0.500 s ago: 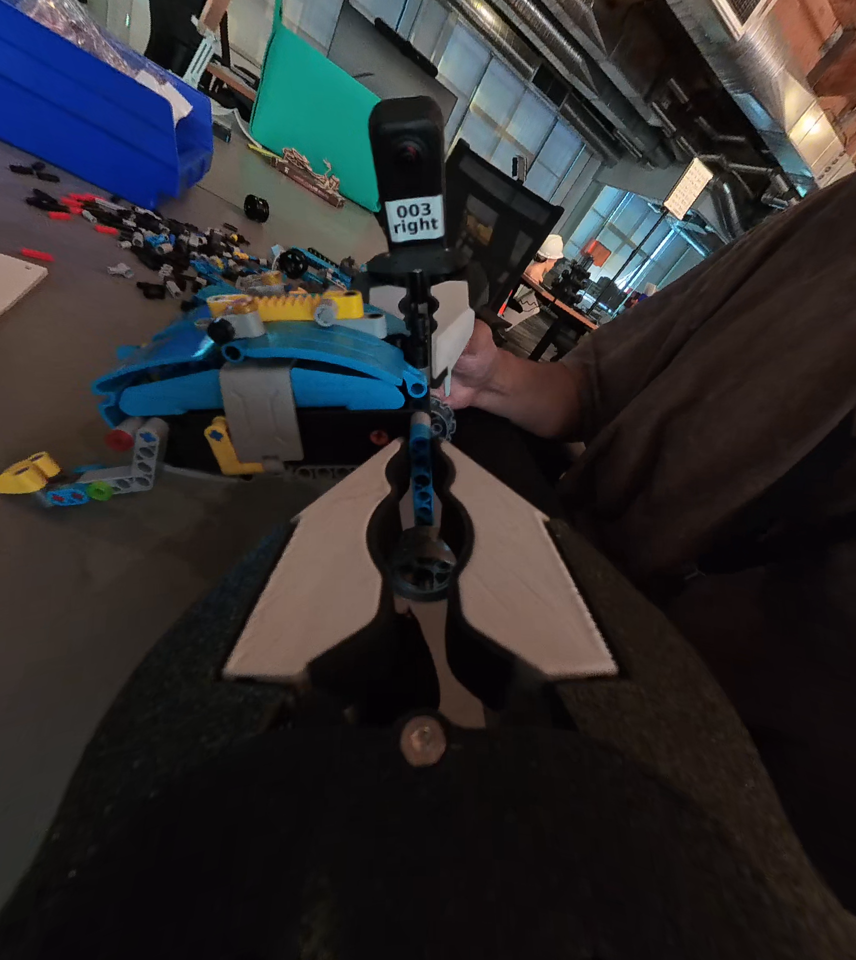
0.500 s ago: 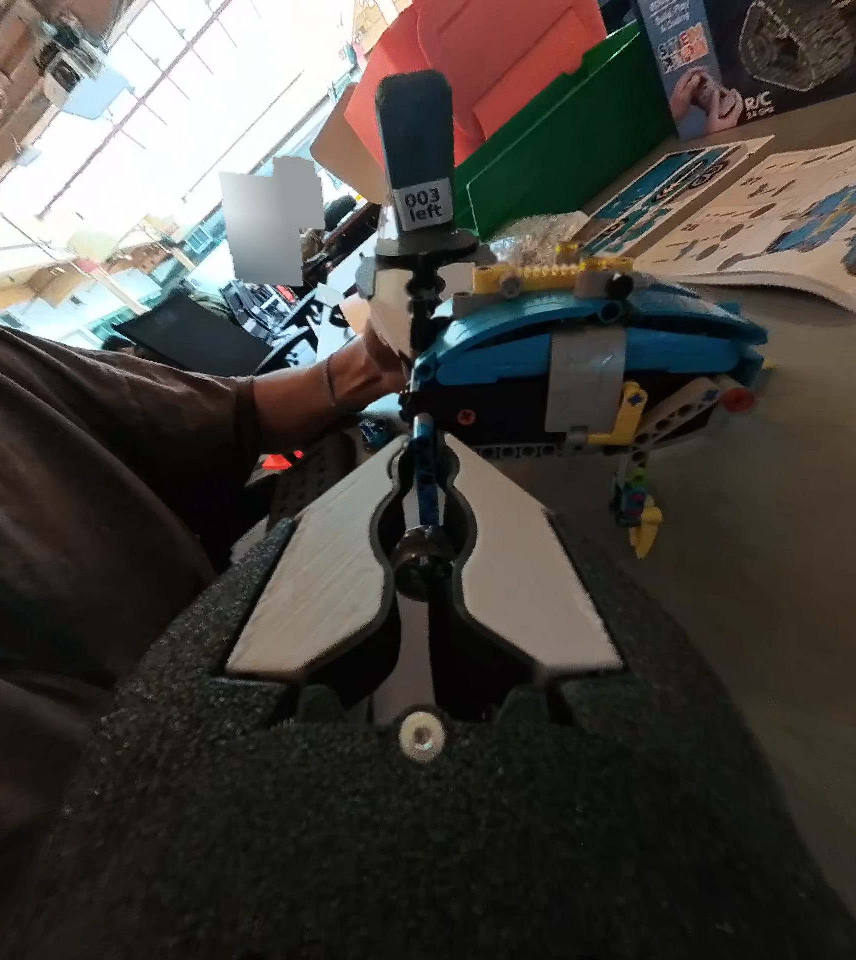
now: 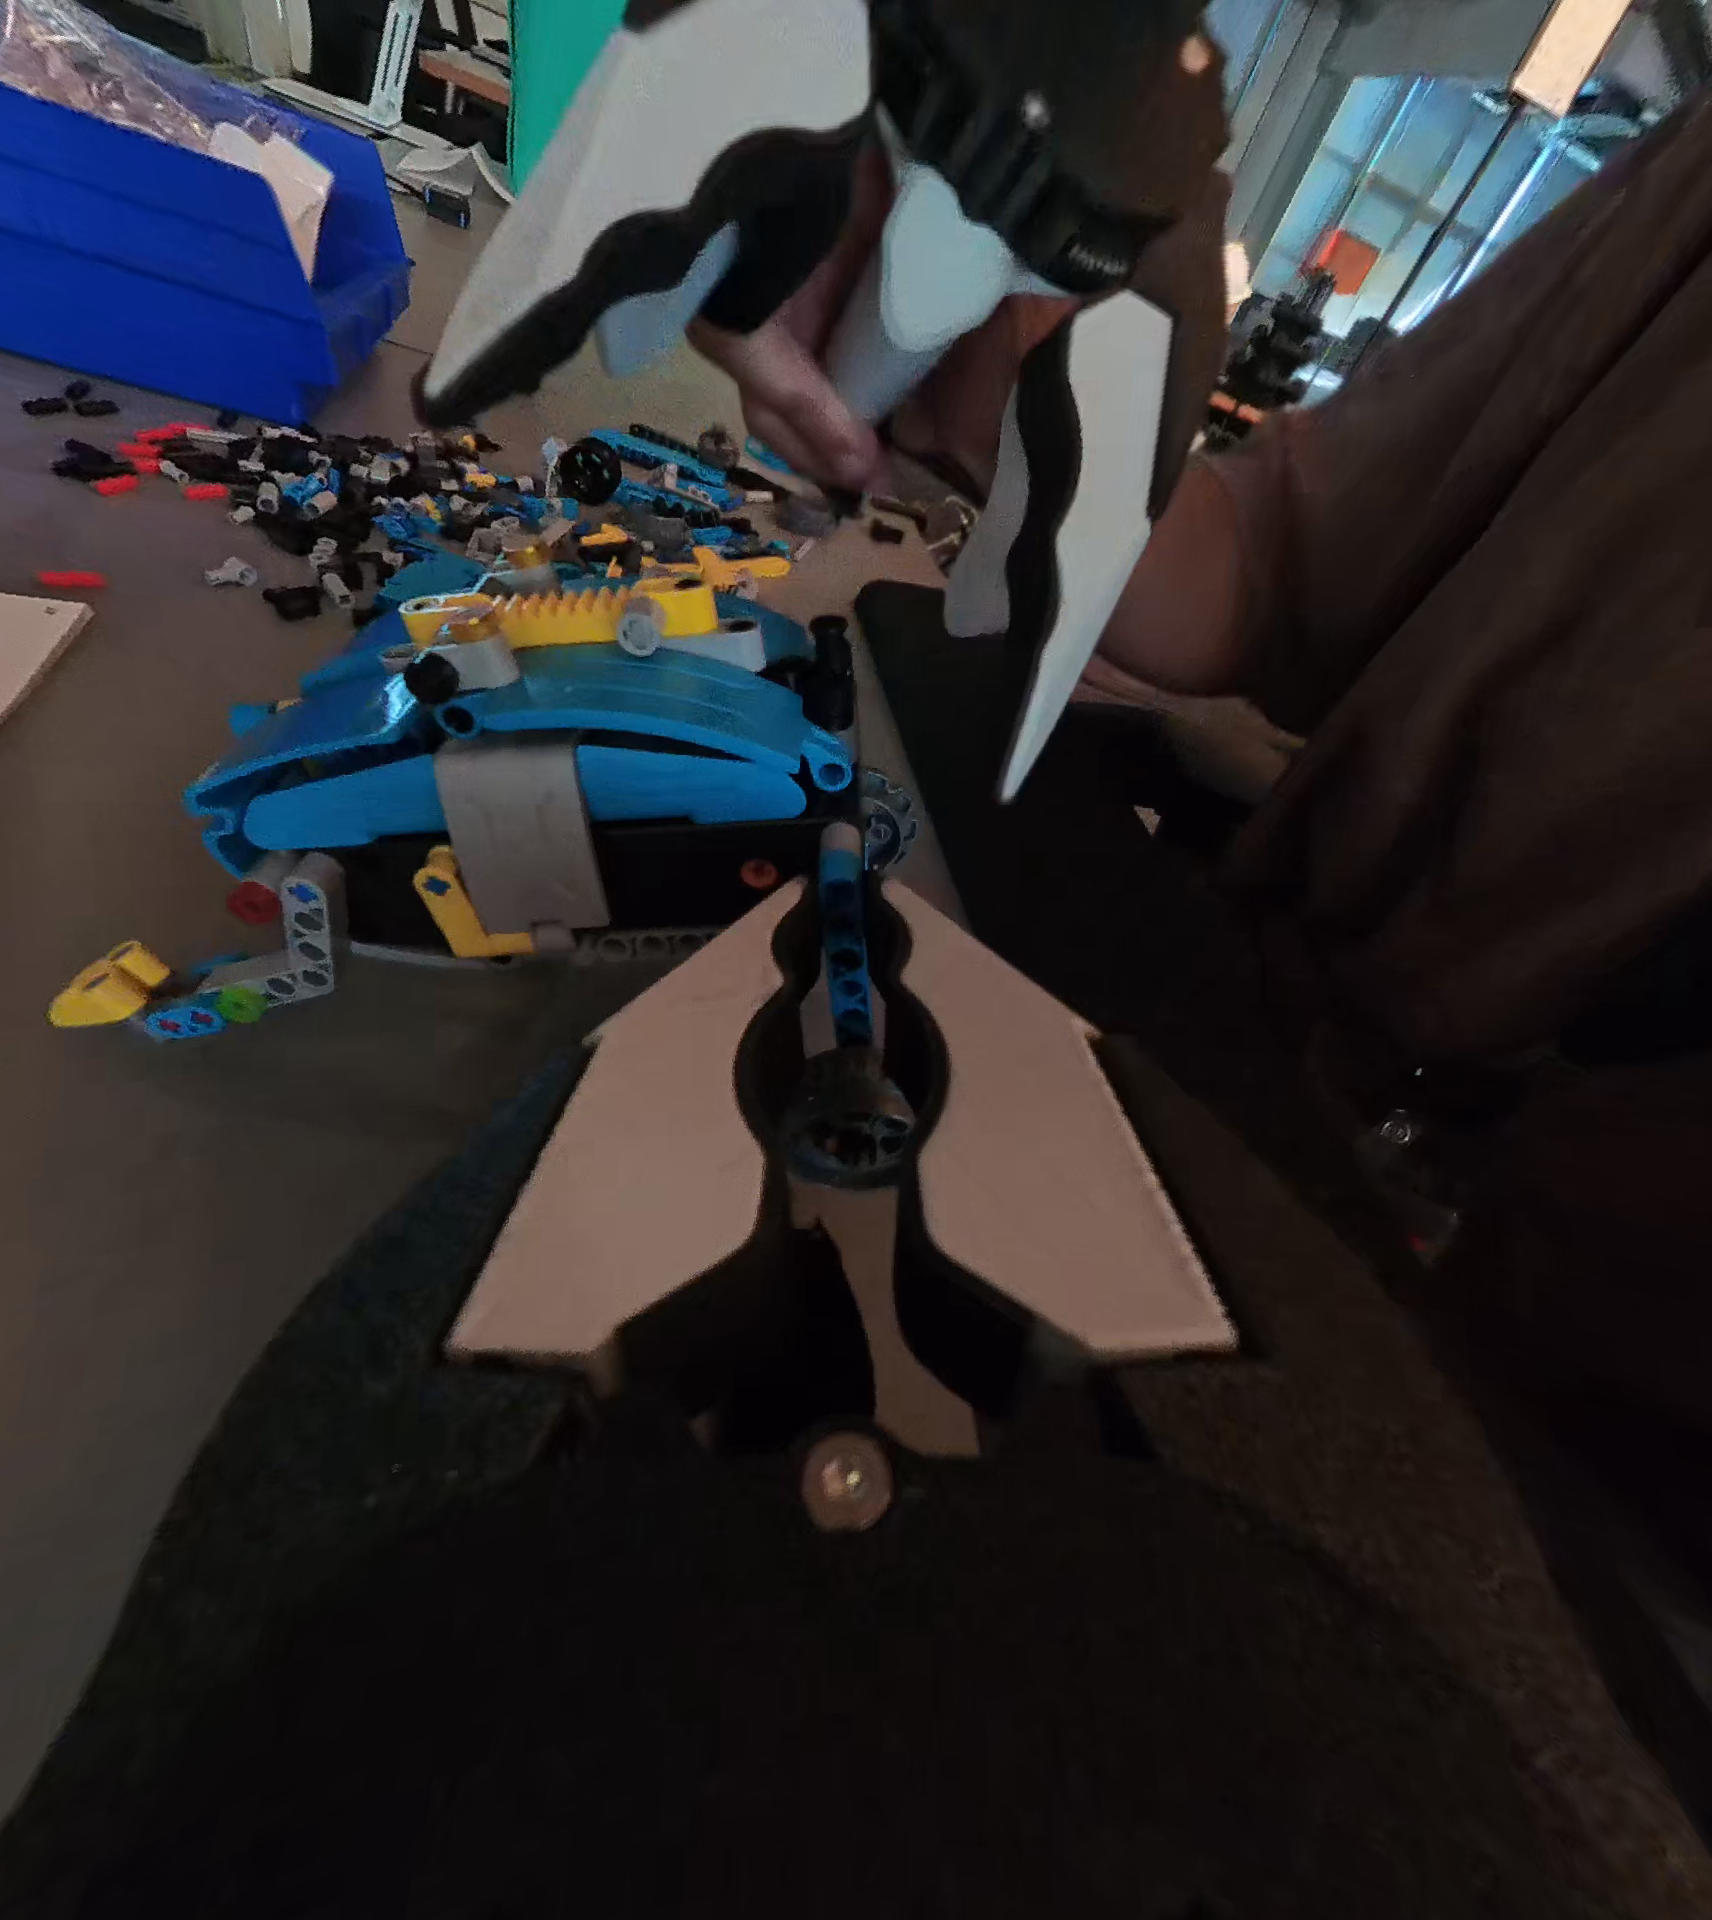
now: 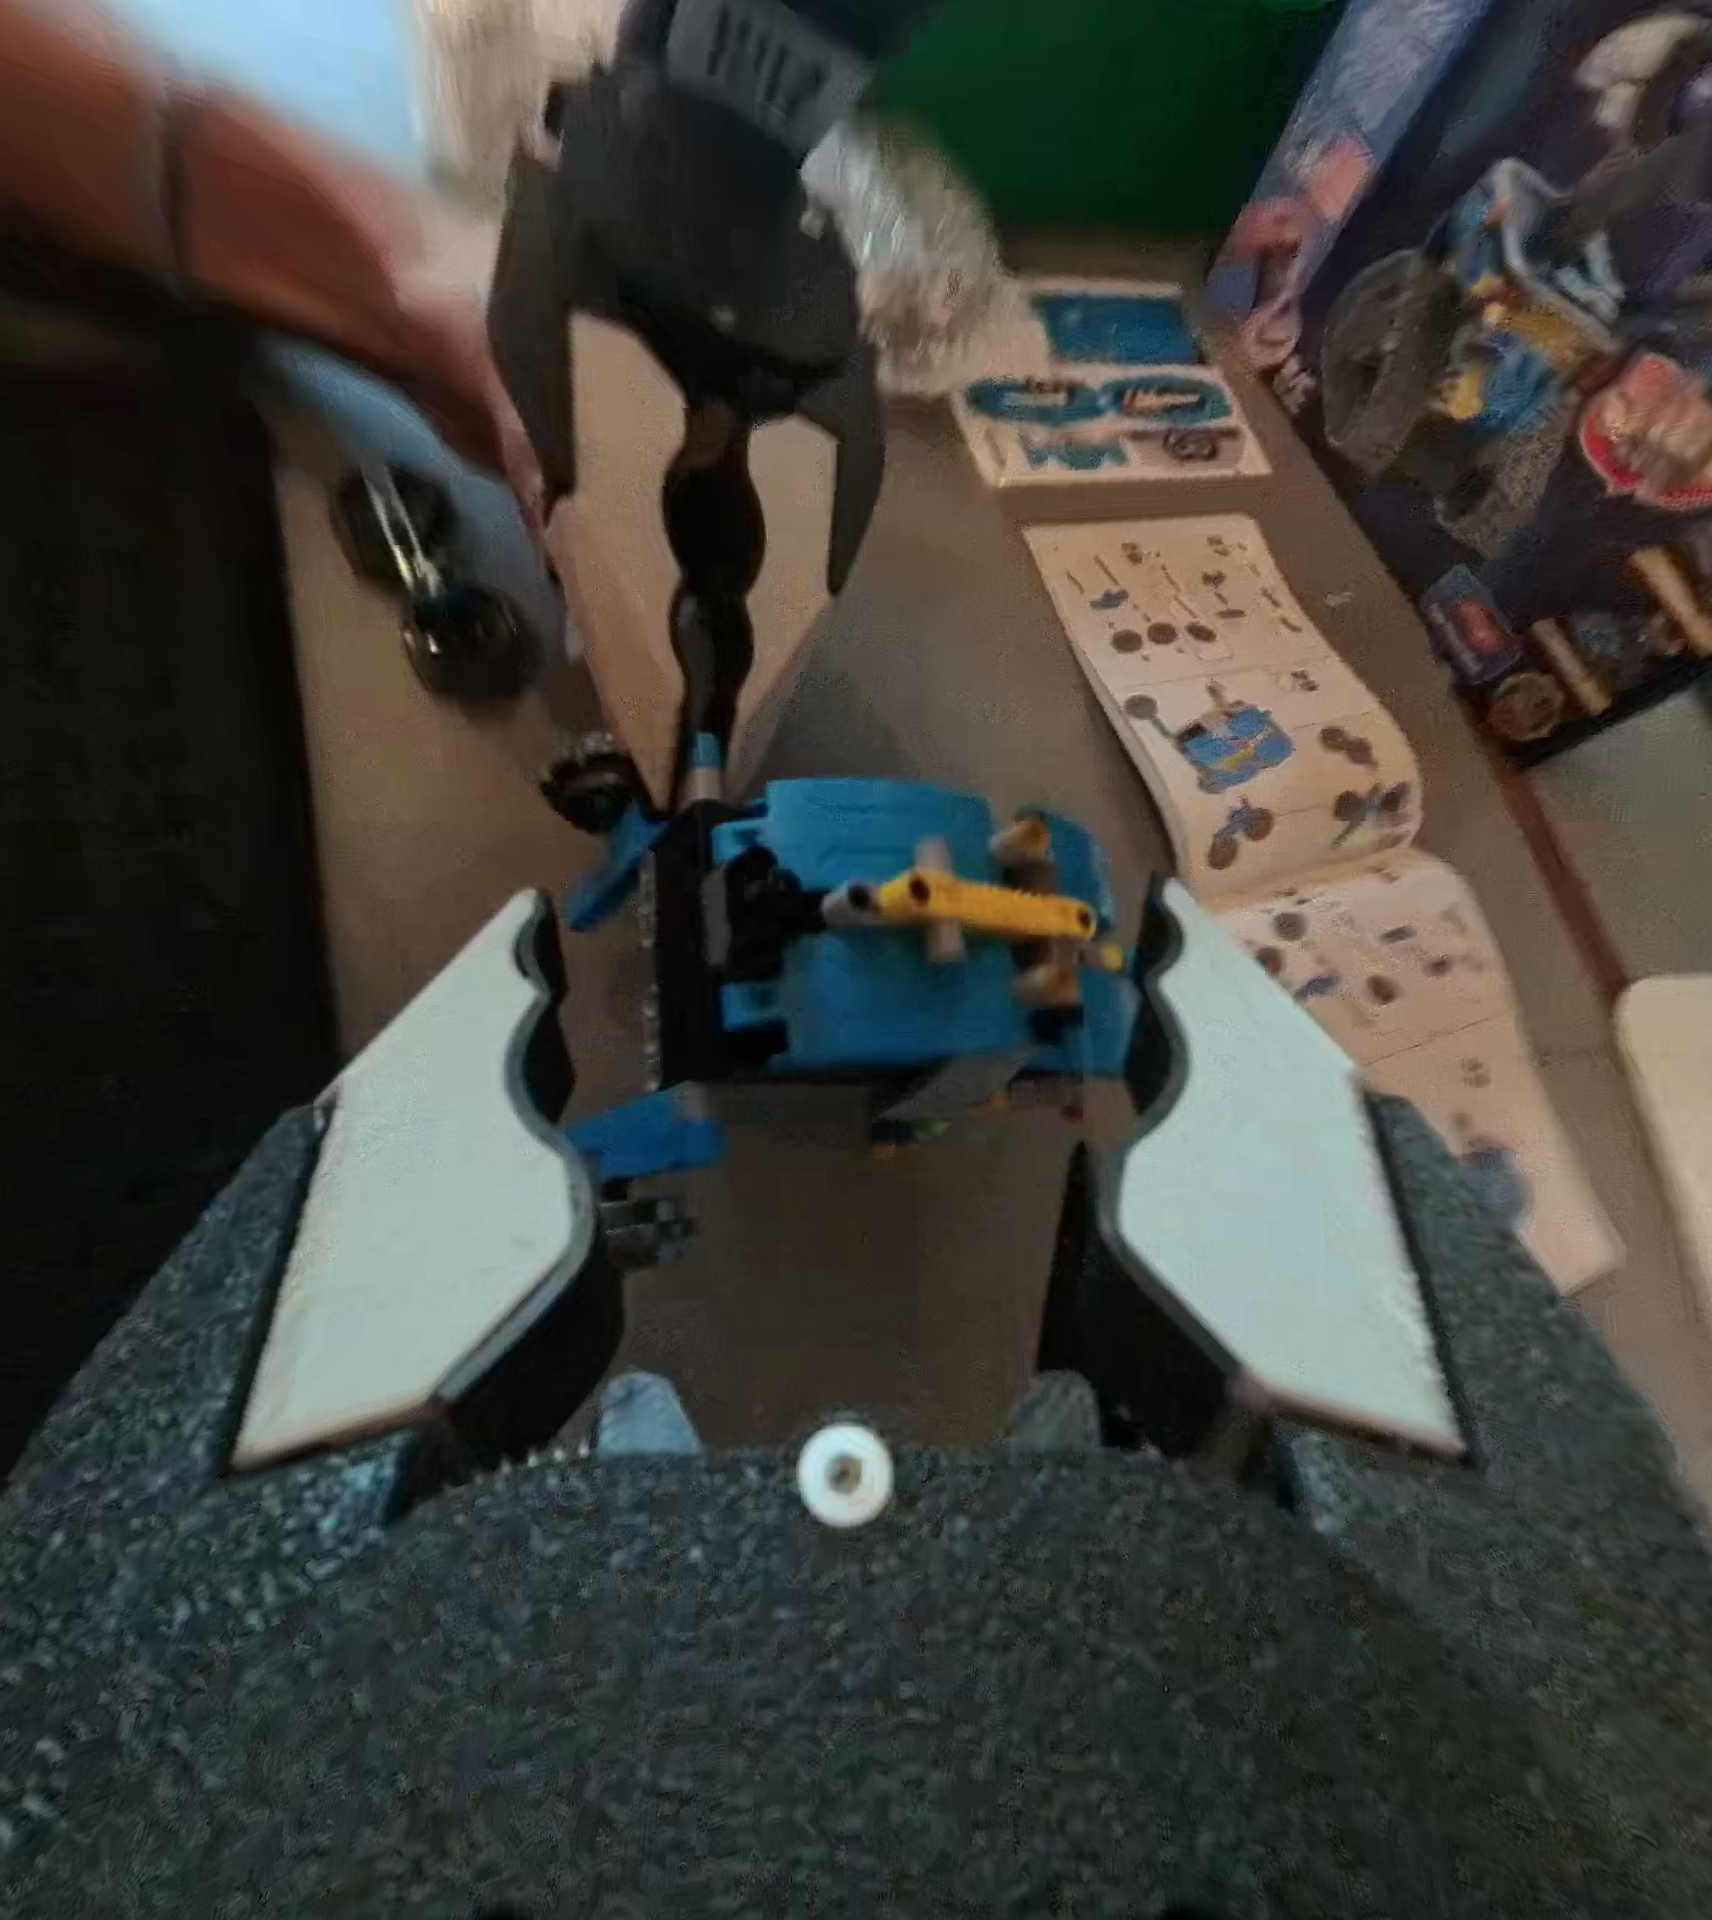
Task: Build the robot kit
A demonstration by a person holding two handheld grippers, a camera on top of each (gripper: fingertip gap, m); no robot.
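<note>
The blue beam [image 3: 847, 961], a thin studless bar with a black gear [image 3: 850, 1127] at its near end, sits clamped between the closed fingers of the left gripper [image 3: 841, 914], its far end touching the rear corner of the blue brick-built vehicle [image 3: 540, 748] on the grey table [image 3: 104, 1195]. The right gripper [image 4: 847, 935] hangs above that vehicle with its jaws spread wide and nothing between them; in the left wrist view it shows raised and tilted over the table, a hand [image 3: 810, 395] wrapped round its handle. Just left of the vehicle lies a small yellow and grey subassembly [image 3: 187, 987]. Beyond it a heap of loose parts [image 3: 395, 499] spreads across the table, and behind that stands a blue bin [image 3: 125, 260]. In the blurred right wrist view an open instruction booklet [image 4: 1278, 790] lies right of the vehicle, with a printed box [image 4: 1579, 343] farther off.
</note>
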